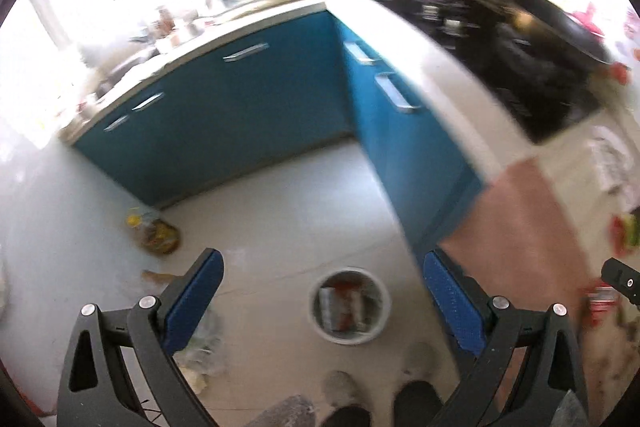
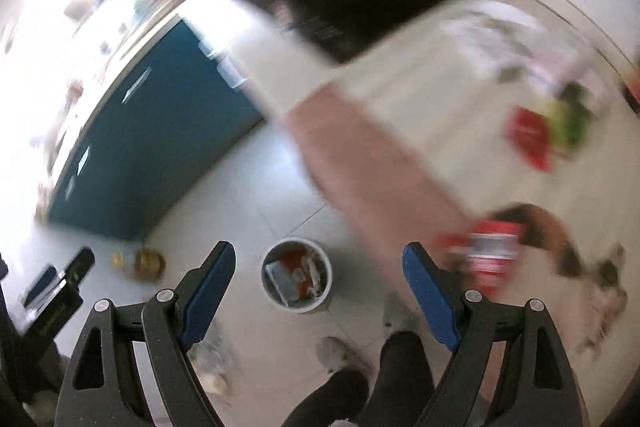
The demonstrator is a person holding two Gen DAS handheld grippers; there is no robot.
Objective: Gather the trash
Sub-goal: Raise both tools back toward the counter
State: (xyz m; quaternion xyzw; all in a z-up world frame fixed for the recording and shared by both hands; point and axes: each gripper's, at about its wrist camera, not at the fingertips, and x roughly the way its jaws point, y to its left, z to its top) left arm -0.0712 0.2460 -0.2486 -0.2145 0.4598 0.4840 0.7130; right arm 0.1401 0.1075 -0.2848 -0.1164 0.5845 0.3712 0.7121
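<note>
The left gripper (image 1: pixel 322 291) is seen with its blue-padded jaws spread wide and nothing between them. The right gripper (image 2: pixel 318 281) is likewise held wide apart and empty. Framed between both pairs of jaws, low in each frame, a white trash bin (image 1: pixel 349 306) is seen on the pale floor (image 1: pixel 280 195), with red and grey rubbish inside that cannot be made out in detail. On the counter (image 2: pixel 420 99) at the right, a red can (image 2: pixel 494 253) and a red-and-green wrapper (image 2: pixel 548 129) are smeared by blur. Blue cabinets (image 1: pixel 240 115) fill the middle of the left view. A yellowish bottle (image 1: pixel 154 233) lies at lower left. The person's feet (image 1: pixel 376 399) are cut off by the bottom edge.
</note>
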